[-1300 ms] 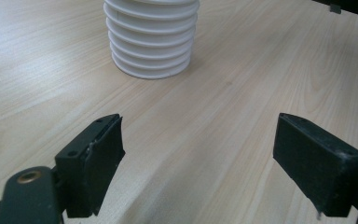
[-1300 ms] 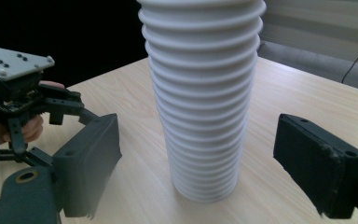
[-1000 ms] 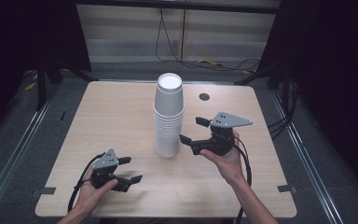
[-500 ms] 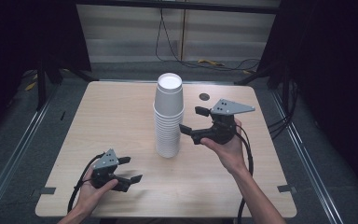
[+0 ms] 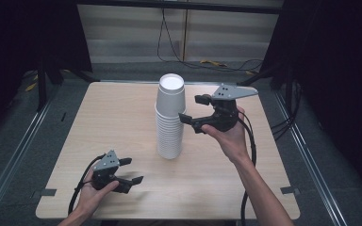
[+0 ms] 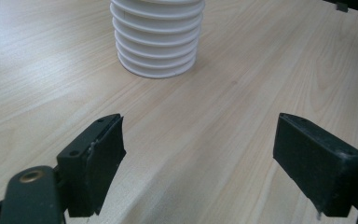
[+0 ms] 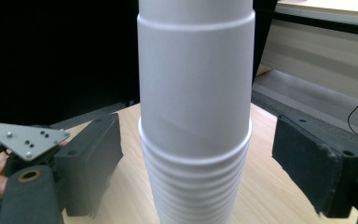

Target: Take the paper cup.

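Right tool [image 5: 191,109]: jaws wide apart, flanking top cup [image 5: 170,95] of white paper cup stack [image 5: 170,127], pads not touching. Stack upright, mid counter [image 5: 113,117]. Left tool [image 5: 131,170]: jaws apart, empty, resting on near counter edge, well apart from stack. Judgement: early stage; top cup not yet gripped, unstacking all left.

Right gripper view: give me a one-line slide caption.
Open right gripper lined up on the upper cups of the white cup stack, jaws clear on either side, nothing gripped.
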`<state>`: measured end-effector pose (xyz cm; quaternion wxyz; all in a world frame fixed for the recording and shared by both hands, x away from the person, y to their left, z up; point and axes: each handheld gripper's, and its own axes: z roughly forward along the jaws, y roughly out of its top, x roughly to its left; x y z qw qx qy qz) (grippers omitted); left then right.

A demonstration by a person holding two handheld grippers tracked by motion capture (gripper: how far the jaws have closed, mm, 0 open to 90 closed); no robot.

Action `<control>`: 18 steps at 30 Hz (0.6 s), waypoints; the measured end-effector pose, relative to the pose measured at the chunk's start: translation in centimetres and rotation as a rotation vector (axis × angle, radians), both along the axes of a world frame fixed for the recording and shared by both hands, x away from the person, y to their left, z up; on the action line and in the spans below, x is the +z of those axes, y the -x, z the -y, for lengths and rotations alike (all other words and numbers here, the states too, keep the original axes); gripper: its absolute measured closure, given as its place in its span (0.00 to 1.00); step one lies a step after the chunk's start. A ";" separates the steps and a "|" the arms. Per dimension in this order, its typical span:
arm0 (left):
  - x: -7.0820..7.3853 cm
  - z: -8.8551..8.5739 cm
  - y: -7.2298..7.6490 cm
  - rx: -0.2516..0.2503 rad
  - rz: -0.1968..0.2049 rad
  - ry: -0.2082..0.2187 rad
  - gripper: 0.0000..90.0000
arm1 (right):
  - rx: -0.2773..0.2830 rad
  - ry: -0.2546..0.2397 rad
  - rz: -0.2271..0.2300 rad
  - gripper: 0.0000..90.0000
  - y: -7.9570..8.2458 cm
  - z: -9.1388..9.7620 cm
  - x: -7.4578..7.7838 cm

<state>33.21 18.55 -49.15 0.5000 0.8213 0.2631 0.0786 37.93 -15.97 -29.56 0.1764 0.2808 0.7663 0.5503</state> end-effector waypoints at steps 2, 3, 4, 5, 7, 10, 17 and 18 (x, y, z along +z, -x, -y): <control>0.0 0.0 0.0 -0.002 0.000 0.002 0.18 | 0.003 0.003 0.001 0.17 -0.3 -0.3 0.4; 0.0 0.0 0.0 -0.003 0.001 0.001 0.18 | 0.007 0.005 -0.002 0.17 -0.5 -0.4 0.5; 0.0 0.0 0.0 -0.004 0.002 0.000 0.18 | 0.010 0.008 -0.005 0.17 -0.6 -0.6 0.7; 0.0 0.0 0.0 -0.004 0.002 0.000 0.18 | 0.016 0.010 -0.005 0.17 -0.9 -0.8 0.8; 0.0 0.0 0.0 -0.003 0.001 0.001 0.18 | 0.021 0.017 -0.008 0.17 -1.2 -1.2 1.1; 0.0 0.0 0.0 -0.003 0.001 0.001 0.18 | 0.032 0.033 -0.016 0.17 -1.7 -1.9 1.3; 0.0 0.0 0.0 -0.012 -0.002 0.005 0.18 | 0.040 0.072 -0.034 0.15 -2.9 -3.2 2.2; 0.0 0.0 0.0 -0.015 -0.001 0.002 0.18 | 0.039 0.075 -0.035 0.15 -3.0 -3.3 2.3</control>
